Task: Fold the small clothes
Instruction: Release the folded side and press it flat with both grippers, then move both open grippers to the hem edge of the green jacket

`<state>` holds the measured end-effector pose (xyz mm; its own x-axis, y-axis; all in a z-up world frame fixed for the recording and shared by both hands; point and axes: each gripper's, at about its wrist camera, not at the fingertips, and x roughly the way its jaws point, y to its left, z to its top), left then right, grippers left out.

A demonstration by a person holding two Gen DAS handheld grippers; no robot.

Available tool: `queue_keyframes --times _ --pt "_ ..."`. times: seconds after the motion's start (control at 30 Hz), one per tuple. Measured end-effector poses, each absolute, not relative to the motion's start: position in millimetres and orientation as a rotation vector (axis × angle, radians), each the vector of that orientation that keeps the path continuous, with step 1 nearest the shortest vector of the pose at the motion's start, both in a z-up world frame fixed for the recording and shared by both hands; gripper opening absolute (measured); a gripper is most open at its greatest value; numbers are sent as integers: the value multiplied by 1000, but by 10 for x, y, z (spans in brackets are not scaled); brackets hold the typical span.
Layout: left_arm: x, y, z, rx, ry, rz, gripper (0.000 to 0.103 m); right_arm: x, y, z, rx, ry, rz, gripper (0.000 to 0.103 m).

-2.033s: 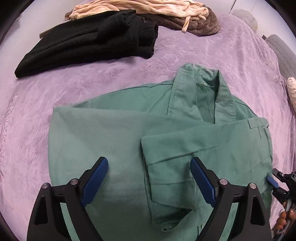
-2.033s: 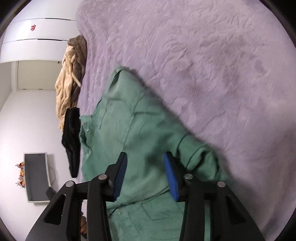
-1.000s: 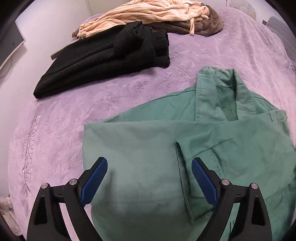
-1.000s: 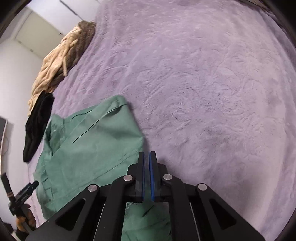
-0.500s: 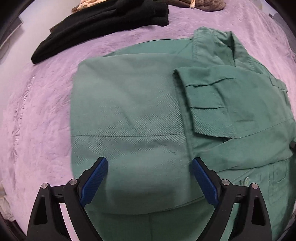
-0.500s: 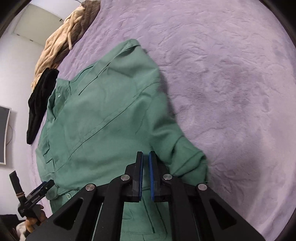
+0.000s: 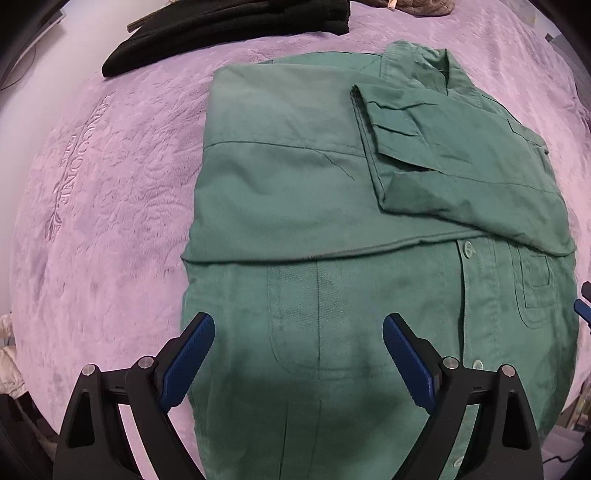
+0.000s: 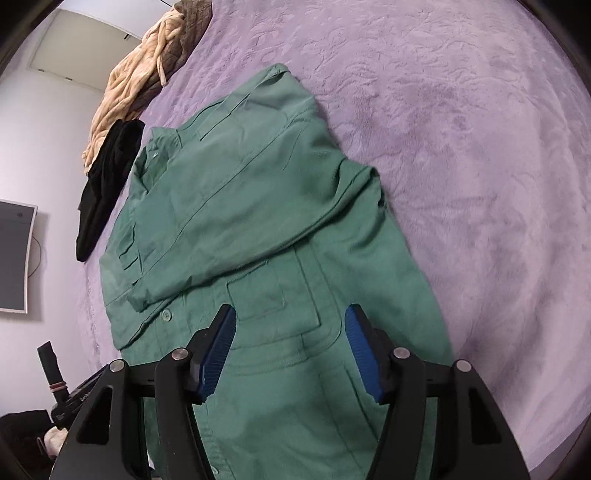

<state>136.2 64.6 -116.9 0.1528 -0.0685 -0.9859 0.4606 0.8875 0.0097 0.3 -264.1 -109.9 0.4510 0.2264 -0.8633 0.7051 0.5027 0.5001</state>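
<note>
A green button shirt (image 7: 332, 221) lies flat on the purple blanket (image 7: 110, 184), both sleeves folded in across its chest, collar at the far end. My left gripper (image 7: 298, 339) hangs open over the lower front, near the left pocket, with nothing between its blue pads. In the right wrist view the same shirt (image 8: 258, 221) fills the middle. My right gripper (image 8: 290, 332) hovers above the right chest pocket, its jaws opening, and no cloth is pinched between them. The tip of the right gripper shows at the left wrist view's right edge.
A black garment (image 7: 229, 26) lies folded beyond the shirt, with a beige and brown pile (image 8: 147, 66) behind it. The blanket's edge and a wall screen (image 8: 14, 258) are at the left. Bare purple blanket (image 8: 461, 147) spreads to the right of the shirt.
Both grippers have slid down the shirt from the collar end toward the hem end. The right gripper, shut before, now stands apart. The right sleeve lies folded over the chest.
</note>
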Motion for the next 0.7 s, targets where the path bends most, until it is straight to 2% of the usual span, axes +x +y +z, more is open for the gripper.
queue_keyframes --times 0.1,0.13,0.17,0.5,0.7 --pt "1232 660 -1075 331 1397 -393 93 -70 -2458 -1042 1041 1112 -338 68" --pt "1178 660 -1047 331 1402 -389 93 -89 -2419 -1027 1040 1114 -327 76" --pt "1123 652 -1019 332 1407 -386 93 -117 -2377 -1006 1041 1113 -312 80" --pt "914 586 -778 280 1433 -320 93 -287 -2201 -879 1045 1136 -168 81" --pt "727 490 -617 236 1396 -306 95 -352 -2243 -812 1041 1138 -112 88"
